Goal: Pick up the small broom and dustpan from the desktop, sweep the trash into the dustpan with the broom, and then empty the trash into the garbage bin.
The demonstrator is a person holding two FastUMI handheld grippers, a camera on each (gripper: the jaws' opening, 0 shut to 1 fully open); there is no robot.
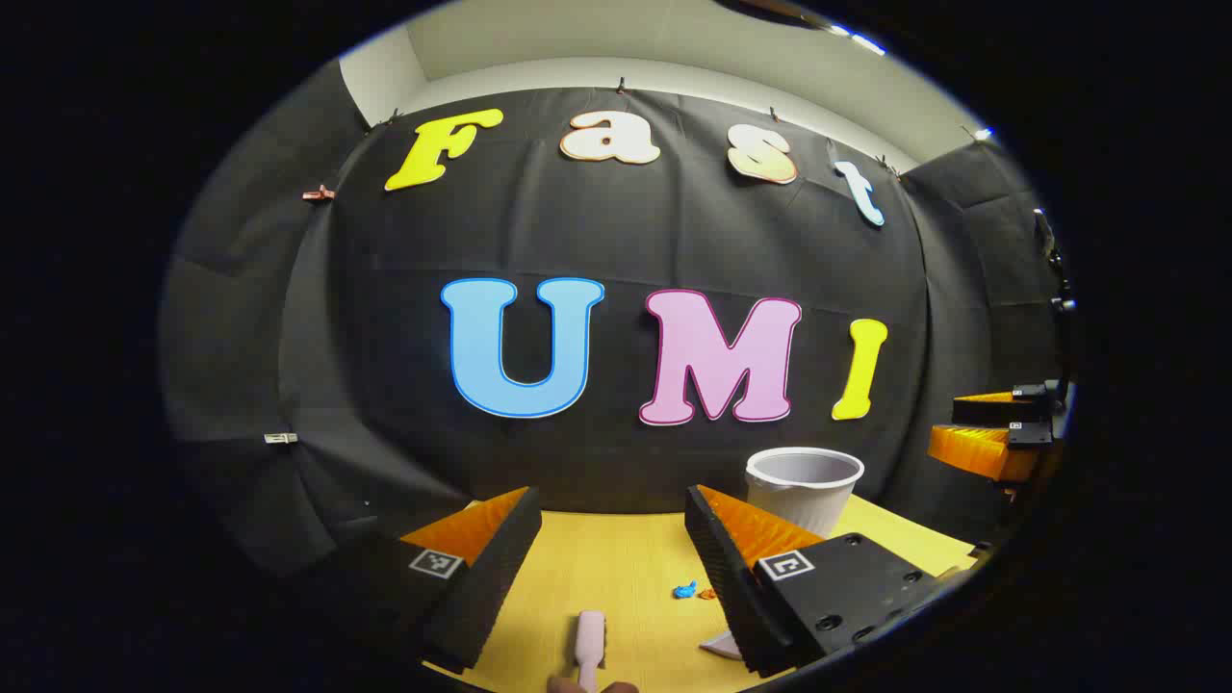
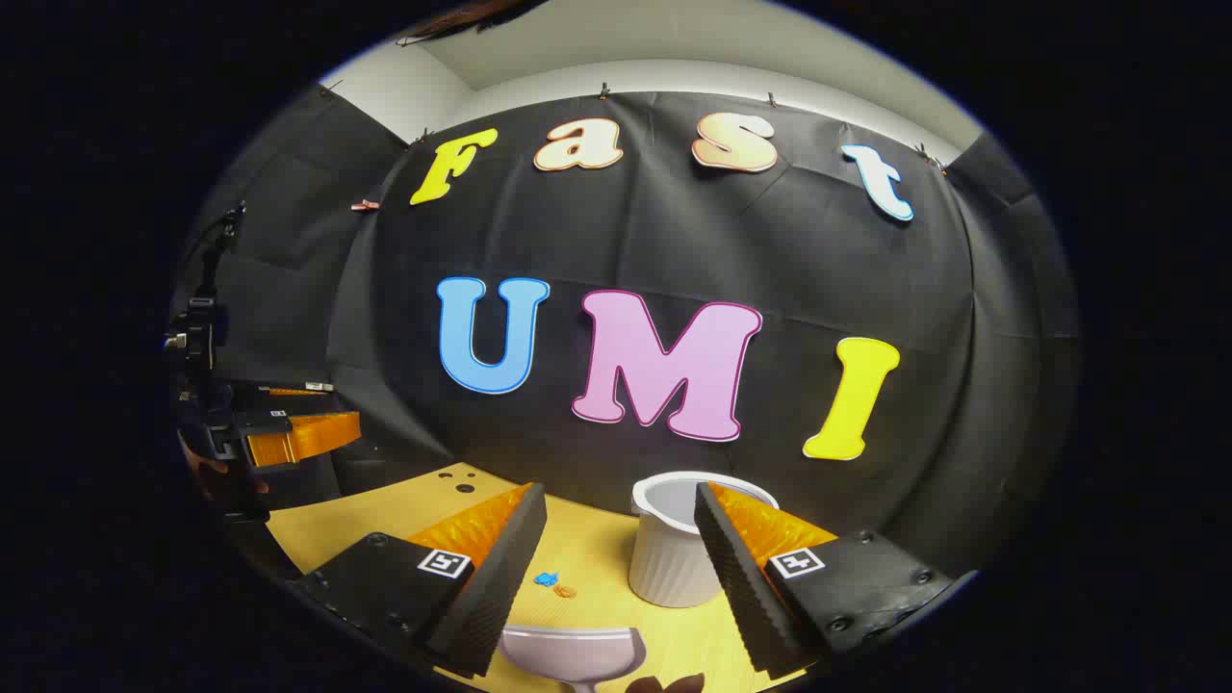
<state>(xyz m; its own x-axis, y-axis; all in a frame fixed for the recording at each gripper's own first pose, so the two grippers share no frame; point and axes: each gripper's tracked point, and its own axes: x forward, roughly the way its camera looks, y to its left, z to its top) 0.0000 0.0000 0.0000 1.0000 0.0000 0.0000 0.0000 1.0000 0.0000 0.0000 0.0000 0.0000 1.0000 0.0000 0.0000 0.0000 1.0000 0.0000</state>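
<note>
Pale pink broom (image 1: 590,643) sits below the left gripper (image 1: 612,568), dustpan (image 2: 572,654) below the right gripper (image 2: 618,577); both jaws apart — descend squarely over each handle.

I get even, fairly bright light from overhead in both feeds — a lit strip (image 1: 857,38) glares at the top edge of the left gripper view. The tabletop (image 1: 626,568) reads warm and clean, with only soft, short shadows under the white bin (image 2: 674,558). The fisheye bends everything hard: the cloth wall (image 1: 616,241) bulges, and detail smears and dims toward the rim. Centres are sharp; my own fingers (image 2: 500,577) close to the lens look slightly soft. No motion blur that I can see.
</note>
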